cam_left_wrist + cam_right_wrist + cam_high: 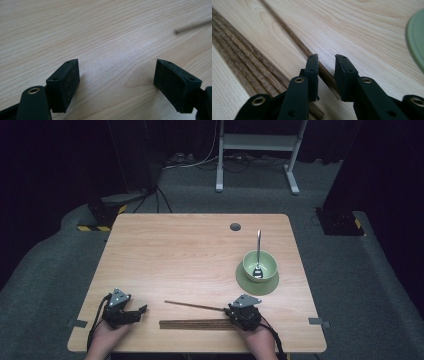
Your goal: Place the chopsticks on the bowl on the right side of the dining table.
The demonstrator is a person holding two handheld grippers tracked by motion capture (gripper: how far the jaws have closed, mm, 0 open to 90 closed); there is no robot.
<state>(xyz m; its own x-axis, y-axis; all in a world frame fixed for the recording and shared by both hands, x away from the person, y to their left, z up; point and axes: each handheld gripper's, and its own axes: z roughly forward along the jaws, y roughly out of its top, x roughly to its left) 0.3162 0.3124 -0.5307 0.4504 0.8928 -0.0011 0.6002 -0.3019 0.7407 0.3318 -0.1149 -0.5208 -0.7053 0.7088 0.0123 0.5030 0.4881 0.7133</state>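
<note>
Chopstick (194, 305), a single dark wooden one, lies on the surface (190, 250) just beyond a row of chopsticks (195, 324), its thick end between the jaws of the right claw (326, 67), which stand narrowly apart around it without clearly gripping. Left of the row, the left claw (116, 80) rests with jaws wide apart over bare wood. Right of the row, a green bowl (260, 265) holding a spoon (258, 252) sits on a green plate (257, 281).
</note>
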